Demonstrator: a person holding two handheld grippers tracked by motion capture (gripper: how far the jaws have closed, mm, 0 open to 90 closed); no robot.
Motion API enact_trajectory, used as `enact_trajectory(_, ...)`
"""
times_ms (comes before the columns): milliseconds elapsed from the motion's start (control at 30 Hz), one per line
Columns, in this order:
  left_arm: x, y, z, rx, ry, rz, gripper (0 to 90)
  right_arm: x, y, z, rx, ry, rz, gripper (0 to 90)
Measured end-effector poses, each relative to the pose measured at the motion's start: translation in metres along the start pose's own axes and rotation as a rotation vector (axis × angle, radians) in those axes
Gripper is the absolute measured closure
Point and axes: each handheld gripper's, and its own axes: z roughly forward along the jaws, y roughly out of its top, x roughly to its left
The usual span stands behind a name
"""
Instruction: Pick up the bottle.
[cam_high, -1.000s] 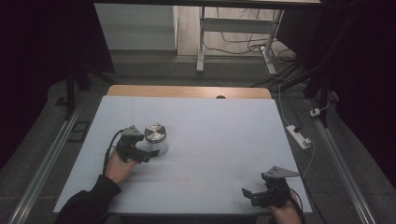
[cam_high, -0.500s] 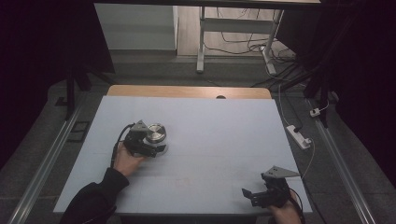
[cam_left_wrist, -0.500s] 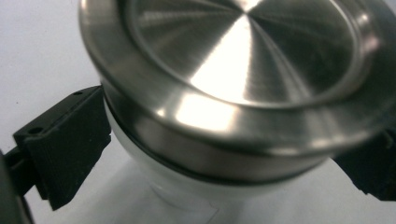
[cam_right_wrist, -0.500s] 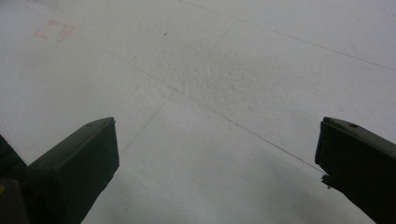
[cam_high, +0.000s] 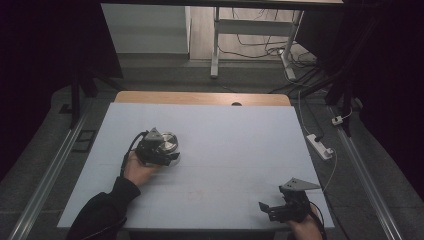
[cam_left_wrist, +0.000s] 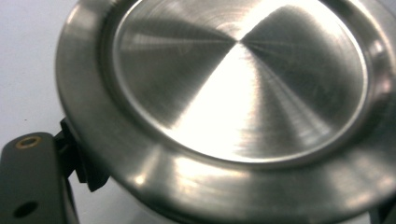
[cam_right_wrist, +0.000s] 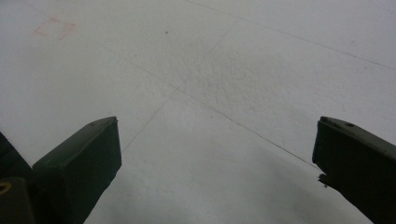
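tin: we saw a round steel tin (cam_left_wrist: 238, 93), brushed metal with fine concentric turning marks, a flat recessed disc inside a wide raised rim that rolled down over the side. Bright glare fanned out from its centre.
tin position: it stood on the left half of the table, in the high view (cam_high: 169, 142) touching the left gripper's front end.
tin markings: we could read no brand, label or writing on the lid.
left gripper: black body with a grey three-cornered plate on top (cam_high: 159, 150), held in the person's left hand (cam_high: 137, 169). Its jaws had just been closing with the tin between them; in the left gripper view one black jaw sat against the wall under the rim at lower left, so we read it as clamped on the tin.
right gripper: same build (cam_high: 280, 207), near the table's front right corner, well apart from the tin. Its two matte black, blocky jaws stood wide apart over bare table in the right gripper view (cam_right_wrist: 217, 158), nothing between them.
table: pale, matte sheet (cam_high: 240, 145) with a fine grainy texture and thin straight seam lines; bare wood strip (cam_high: 200, 98) along the far edge.
table marking: faint reddish square outline (cam_right_wrist: 53, 27), no legible text.
floor: white power strip (cam_high: 320, 145) with cable, right of the table.
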Motion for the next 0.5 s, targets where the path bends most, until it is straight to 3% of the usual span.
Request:
enact_trajectory(333, -0.0006, 0.0004, -0.0033, 0.001, 0.035, -0.005, 14.9, 0.0001, -0.0002, -0.0003, -0.003, 0.002, -0.005, 1.2)
enact_trajectory(500, -0.0009, 0.0029, -0.0094, -0.016, 0.022, -0.003, 14.8, 0.0002, -0.0001, -0.0003, -0.003, 0.002, -0.005, 1.2)
